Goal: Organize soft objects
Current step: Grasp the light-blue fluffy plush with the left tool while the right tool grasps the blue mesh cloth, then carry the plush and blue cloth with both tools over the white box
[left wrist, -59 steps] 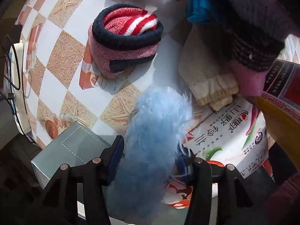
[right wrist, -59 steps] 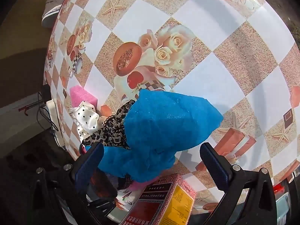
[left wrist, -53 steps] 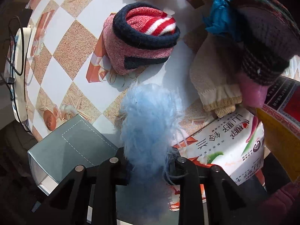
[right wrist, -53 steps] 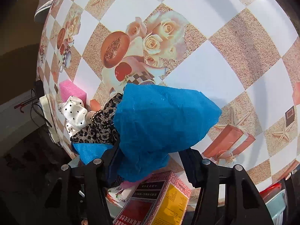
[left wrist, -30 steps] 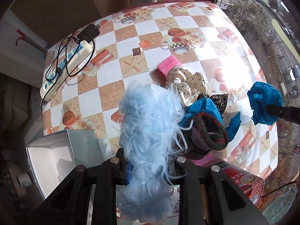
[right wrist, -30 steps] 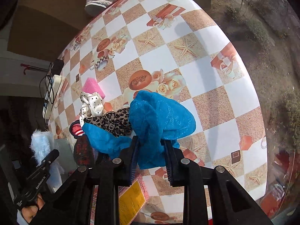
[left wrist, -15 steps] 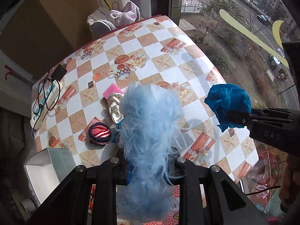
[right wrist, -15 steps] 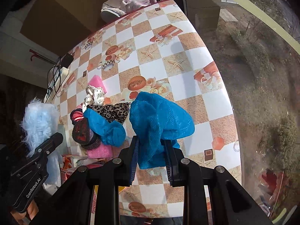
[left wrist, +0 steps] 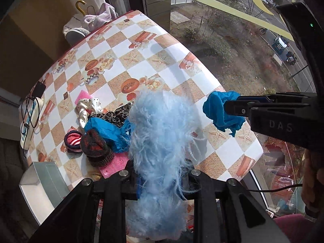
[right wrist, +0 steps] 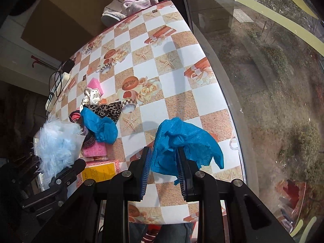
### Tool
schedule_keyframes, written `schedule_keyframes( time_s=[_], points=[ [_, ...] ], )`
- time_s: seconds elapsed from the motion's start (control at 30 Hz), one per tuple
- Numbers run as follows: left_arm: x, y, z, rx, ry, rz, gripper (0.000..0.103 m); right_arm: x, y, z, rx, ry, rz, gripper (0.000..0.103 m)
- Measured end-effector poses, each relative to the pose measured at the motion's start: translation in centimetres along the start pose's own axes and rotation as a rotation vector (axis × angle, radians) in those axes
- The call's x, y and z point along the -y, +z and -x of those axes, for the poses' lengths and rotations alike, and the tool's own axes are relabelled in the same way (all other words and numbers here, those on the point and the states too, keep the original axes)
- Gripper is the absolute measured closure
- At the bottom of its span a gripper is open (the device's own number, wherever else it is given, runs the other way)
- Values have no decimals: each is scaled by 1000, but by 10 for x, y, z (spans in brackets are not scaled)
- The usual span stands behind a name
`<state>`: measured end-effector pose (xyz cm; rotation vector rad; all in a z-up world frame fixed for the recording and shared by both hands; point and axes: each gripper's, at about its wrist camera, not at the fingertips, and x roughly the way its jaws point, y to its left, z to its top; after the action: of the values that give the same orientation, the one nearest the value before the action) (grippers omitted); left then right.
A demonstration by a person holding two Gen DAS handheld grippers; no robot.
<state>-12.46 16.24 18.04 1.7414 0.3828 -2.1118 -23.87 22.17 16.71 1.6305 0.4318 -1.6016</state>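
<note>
My left gripper (left wrist: pixel 162 180) is shut on a fluffy light-blue piece (left wrist: pixel 162 141) and holds it high above the checkered table (left wrist: pixel 141 60); it also shows in the right wrist view (right wrist: pixel 56 143). My right gripper (right wrist: pixel 164 168) is shut on a blue cloth (right wrist: pixel 182 141), held above the table's right side; the cloth shows in the left wrist view (left wrist: pixel 218 109). A pile stays on the table: another blue cloth (right wrist: pixel 101 125), a leopard-print piece (right wrist: pixel 109 107), a polka-dot scrunchie (right wrist: pixel 92 96), a dark knit piece (left wrist: pixel 97 147) and a red-striped roll (left wrist: pixel 73 139).
A pink sponge (right wrist: pixel 95 84) lies beyond the pile, another pink piece (right wrist: pixel 94 148) near it. An open white box (left wrist: pixel 40 184) stands at the table's near left. A printed carton (right wrist: pixel 99 169) lies at the front. A power strip (left wrist: pixel 30 117) sits at the left edge. A window borders the right.
Both grippers closed on their pieces on the table, then rose high above it. The right gripper carried the blue cloth toward the table's right side.
</note>
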Motion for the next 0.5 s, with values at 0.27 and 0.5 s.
schedule_keyframes(
  time_s=[0.27,0.5],
  points=[
    [17,-11,0,-19,-33,-12,76,19,-16,-25,-42,-4,-5,61],
    [23,-22,3,-18,-61,-83,76,23,-30,-96,-149,-116,4,5]
  ],
)
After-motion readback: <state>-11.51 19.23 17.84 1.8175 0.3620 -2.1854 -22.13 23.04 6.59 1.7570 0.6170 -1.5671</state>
